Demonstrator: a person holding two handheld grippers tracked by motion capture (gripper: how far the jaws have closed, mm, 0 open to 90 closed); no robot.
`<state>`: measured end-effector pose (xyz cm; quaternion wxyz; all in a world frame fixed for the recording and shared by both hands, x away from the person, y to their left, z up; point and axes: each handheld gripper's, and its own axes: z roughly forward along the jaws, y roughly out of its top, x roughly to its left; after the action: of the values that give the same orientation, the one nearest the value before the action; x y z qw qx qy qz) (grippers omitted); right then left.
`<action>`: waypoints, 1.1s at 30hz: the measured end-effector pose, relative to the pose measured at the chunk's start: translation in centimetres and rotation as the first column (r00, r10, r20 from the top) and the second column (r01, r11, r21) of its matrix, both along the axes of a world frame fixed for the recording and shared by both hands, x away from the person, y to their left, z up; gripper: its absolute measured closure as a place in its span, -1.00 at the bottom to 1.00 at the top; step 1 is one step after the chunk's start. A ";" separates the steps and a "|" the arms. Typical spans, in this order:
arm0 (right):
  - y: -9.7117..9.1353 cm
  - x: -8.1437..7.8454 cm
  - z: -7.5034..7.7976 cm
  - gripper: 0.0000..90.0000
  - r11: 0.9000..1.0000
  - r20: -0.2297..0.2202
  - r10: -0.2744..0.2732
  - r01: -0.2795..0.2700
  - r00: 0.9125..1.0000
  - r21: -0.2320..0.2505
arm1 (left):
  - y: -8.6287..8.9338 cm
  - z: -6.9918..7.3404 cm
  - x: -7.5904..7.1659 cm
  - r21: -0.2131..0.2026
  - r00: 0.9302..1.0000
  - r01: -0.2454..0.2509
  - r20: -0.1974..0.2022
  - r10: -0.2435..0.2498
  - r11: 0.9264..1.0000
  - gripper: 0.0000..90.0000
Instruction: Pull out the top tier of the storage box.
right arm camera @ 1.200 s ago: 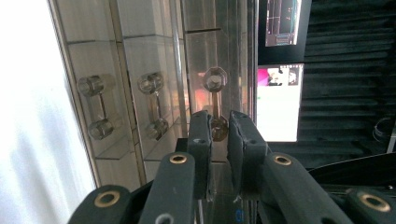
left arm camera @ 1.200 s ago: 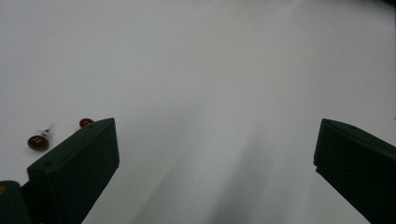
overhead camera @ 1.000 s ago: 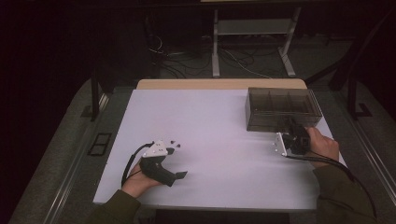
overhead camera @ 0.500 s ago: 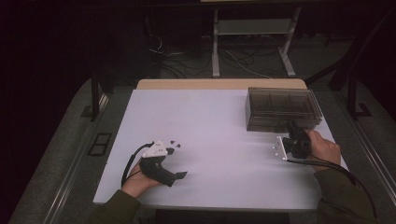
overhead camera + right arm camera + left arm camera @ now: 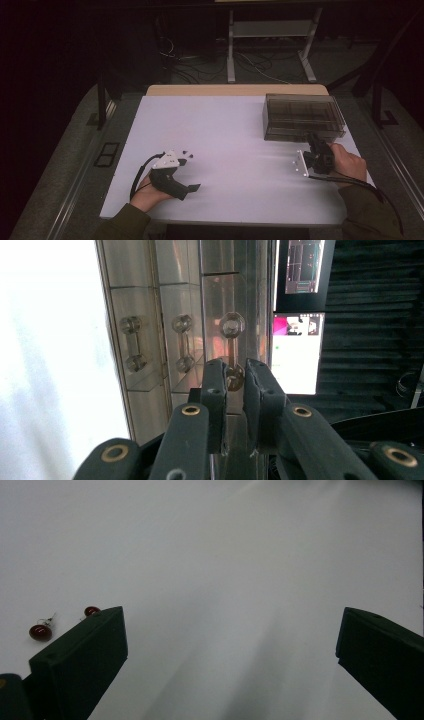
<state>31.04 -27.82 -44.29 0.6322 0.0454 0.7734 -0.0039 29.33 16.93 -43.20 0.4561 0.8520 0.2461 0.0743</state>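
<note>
Box [image 5: 304, 116]: clear smoky plastic, glossy, with moulded clear handles [image 5: 231, 351]. Table [image 5: 225, 145]: matt white, smooth top; bare wood along far edge. Earrings [image 5: 41, 631]: glossy red beads on thin metal hooks.

White table [image 5: 235, 145] wide open through the middle, nothing between left gripper [image 5: 192, 187] and right gripper [image 5: 314, 142]. Clear drawer box [image 5: 302, 116] blocks the far right corner; right gripper's jaws are nearly closed around the top drawer's handle [image 5: 231, 352], other handles just beside it. Two small red earrings [image 5: 41, 631] lie just beside the left gripper's jaw; open table ahead of it.
</note>
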 end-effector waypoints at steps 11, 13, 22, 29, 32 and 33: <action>0.1 -0.5 0.2 0.52 1.000 0.013 0.019 -0.019 1.000 0.002 | 0.0 0.0 0.0 0.000 1.000 -0.001 -0.002 0.001 1.000 -1.00; 0.3 -0.7 0.5 0.41 1.000 0.017 0.024 -0.023 1.000 -0.005 | 0.0 0.0 0.0 0.000 1.000 -0.002 -0.002 0.002 1.000 -1.00; 0.9 -2.3 0.4 0.11 0.999 0.006 0.042 -0.042 0.999 0.011 | 0.0 0.0 -0.1 0.010 1.000 0.000 0.002 0.000 1.000 -1.00; 0.8 -3.5 0.1 -0.12 0.999 -0.030 0.034 -0.033 0.999 0.029 | 0.0 0.0 -0.1 0.013 1.000 0.001 0.003 -0.001 1.000 -1.00; 0.8 -4.0 0.0 -0.25 0.998 -0.037 0.043 -0.042 0.998 0.037 | 0.0 0.0 -0.1 0.015 1.000 0.002 0.006 -0.002 1.000 -1.00; 0.8 -4.1 0.0 -0.30 0.998 -0.048 0.041 -0.039 0.998 0.039 | 0.1 0.0 -0.1 0.019 1.000 0.003 0.005 -0.003 1.000 -1.00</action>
<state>26.93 -27.04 -44.29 0.6119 0.0421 0.7895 0.0224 29.23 16.98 -43.18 0.4490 0.8563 0.2429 0.0781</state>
